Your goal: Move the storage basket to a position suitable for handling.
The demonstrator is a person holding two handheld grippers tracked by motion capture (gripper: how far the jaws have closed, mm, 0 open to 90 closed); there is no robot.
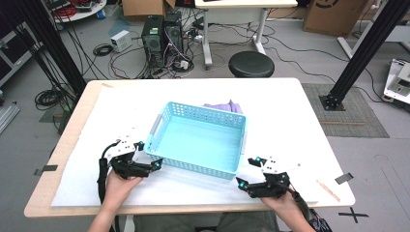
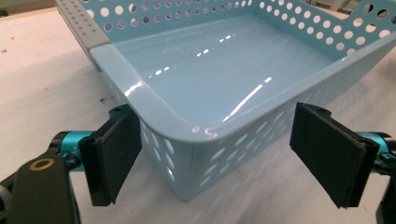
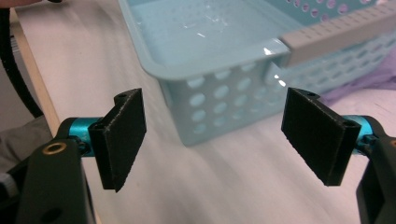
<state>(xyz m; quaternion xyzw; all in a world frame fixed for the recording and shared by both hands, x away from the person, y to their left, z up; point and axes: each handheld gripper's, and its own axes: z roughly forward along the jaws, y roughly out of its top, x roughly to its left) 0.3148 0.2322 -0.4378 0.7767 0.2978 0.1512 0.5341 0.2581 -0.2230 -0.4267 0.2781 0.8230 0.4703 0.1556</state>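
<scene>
Nearest me, my left claw [image 1: 146,155] stands released at the basket's [image 1: 193,166] near left corner, jaws spread to either side of that corner and gripping nothing. My right claw [image 1: 249,170] is likewise released, just off the near right corner and short of the wall. The basket sits empty at the middle of the table [image 1: 290,111], so I judge the job barely begun: both claws are lined up, no hold is taken, and any lift or shift remains to be done.

The left gripper view shows the corner rim [image 2: 159,105] already between the jaws, and the glossy bare floor of the basket. The right gripper view shows the grey handle [image 3: 336,28] on the side wall, and a gap of table before the basket. The high view alone gives the purple cloth [image 1: 223,106] lying behind the far wall, touching it or nearly so.
</scene>
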